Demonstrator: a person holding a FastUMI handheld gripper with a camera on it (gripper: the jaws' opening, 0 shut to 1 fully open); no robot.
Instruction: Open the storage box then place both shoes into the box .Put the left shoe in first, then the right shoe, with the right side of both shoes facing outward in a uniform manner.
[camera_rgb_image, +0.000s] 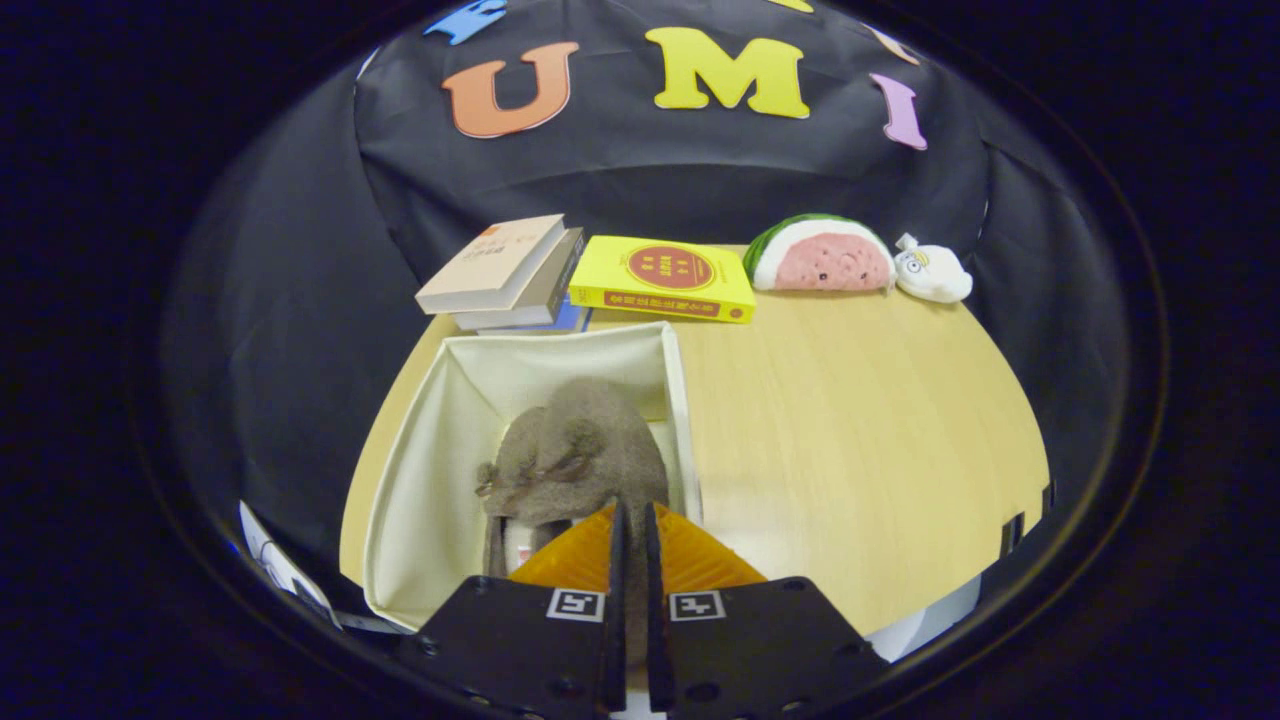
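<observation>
An open cream fabric storage box (430, 480) stands on the wooden table (860, 430), just ahead of my fingers. Grey suede shoe material with laces (575, 450) fills its right half. I cannot tell whether that is one shoe or two. A pale sole part (520, 540) shows low in the box beside the left finger. My gripper (632, 512) hangs over the box's near right part, its fingers almost together with a thin strip of the grey shoe pinched between them. The box's left half shows bare lining.
At the back of the table lie a stack of books (505, 270), a yellow book (665, 278), a watermelon plush (820, 255) and a small white plush (932, 272). A white object (925, 615) sits at the table's near right edge.
</observation>
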